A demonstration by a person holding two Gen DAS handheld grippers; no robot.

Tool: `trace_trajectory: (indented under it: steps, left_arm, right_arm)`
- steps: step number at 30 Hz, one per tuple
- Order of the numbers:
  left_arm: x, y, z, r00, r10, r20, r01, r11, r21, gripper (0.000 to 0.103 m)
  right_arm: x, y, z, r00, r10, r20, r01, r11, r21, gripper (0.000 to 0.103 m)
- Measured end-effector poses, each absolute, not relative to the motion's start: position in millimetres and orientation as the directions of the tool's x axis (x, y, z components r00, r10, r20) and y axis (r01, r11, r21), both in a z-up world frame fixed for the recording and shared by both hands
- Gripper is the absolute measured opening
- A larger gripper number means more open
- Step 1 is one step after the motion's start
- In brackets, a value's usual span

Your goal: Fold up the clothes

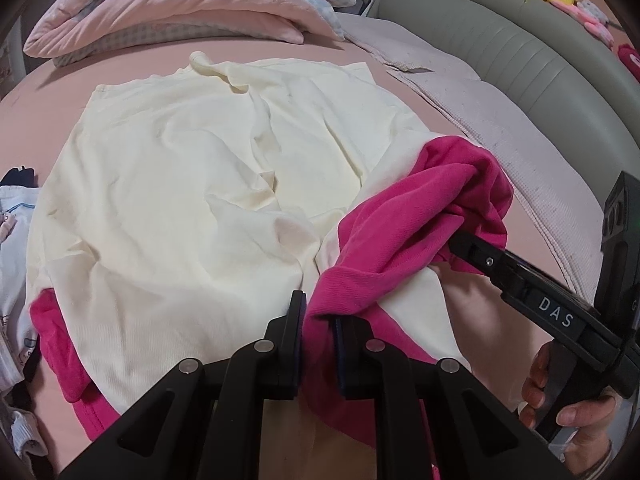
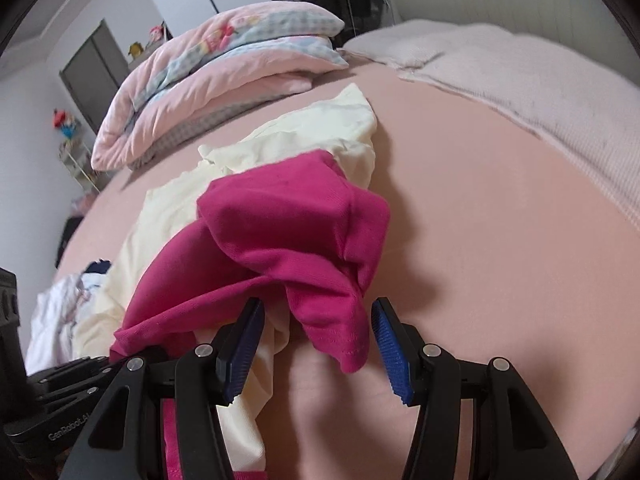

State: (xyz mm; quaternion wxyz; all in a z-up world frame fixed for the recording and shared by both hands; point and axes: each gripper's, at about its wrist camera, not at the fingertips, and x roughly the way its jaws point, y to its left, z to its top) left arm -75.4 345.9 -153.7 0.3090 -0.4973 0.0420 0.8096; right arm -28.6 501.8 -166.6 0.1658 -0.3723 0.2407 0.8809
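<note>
A cream and magenta shirt (image 1: pixel 172 184) lies spread and wrinkled on the pink bed (image 1: pixel 60 92), its cream body flat, magenta trim showing at the near left edge. 1 magenta sleeve (image 2: pixel 288 224) is lifted off the cloth at the right. The left gripper (image 1: pixel 318 320) has its fingers pressed nearly together, pinching the sleeve's near edge. The right gripper (image 2: pixel 318 340) has its blue pads (image 2: pixel 390 354) spread, the sleeve's hemmed end hanging between them; whether they press it I cannot tell. A hand (image 1: pixel 560 392) holds its handle. Folded quilts (image 1: pixel 180 8) sit beyond, a pale blanket (image 2: pixel 520 80) at right.
</note>
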Motion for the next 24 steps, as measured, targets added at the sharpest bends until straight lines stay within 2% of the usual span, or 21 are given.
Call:
trace_trajectory:
  steps: [5,7,8,13,15,24]
  left_arm:
    - [-75.6,346.0,-153.9,-0.312,0.458,-0.832,-0.542,-0.805,-0.24,0.012]
    - [-75.2,346.2,-153.8,-0.311,0.457,-0.833,-0.542,-0.806,-0.239,0.012]
    - [-75.1,346.6,-153.9,-0.311,0.455,-0.834,-0.542,-0.806,-0.238,0.012]
    - [-74.6,347.4,-155.0,-0.303,0.451,-0.839,-0.549,-0.803,-0.233,0.012]
    - [-74.2,347.7,-155.0,-0.297,0.449,-0.843,-0.552,-0.801,-0.232,0.012]
    - [-74.5,348.6,-154.6,-0.271,0.408,-0.872,-0.531,-0.819,-0.218,0.019]
  right_arm:
    - [-30.0,500.2,-163.3,-0.676,0.122,-0.727,-0.456,-0.844,0.283,0.054]
    - [-29.9,500.4,-163.5,-0.672,0.118,-0.732,-0.458,-0.842,0.285,0.049]
    - [-30.0,501.1,-163.4,-0.675,0.109,-0.73,-0.456,-0.839,0.297,0.043]
    - [-28.7,504.2,-164.9,-0.67,0.085,-0.738,-0.451,-0.835,0.314,0.029]
    - [-29.5,503.5,-165.3,-0.663,0.075,-0.745,-0.447,-0.838,0.313,0.02]
    - [-33.6,500.2,-158.9,-0.668,0.041,-0.743,-0.415,-0.85,0.326,0.014]
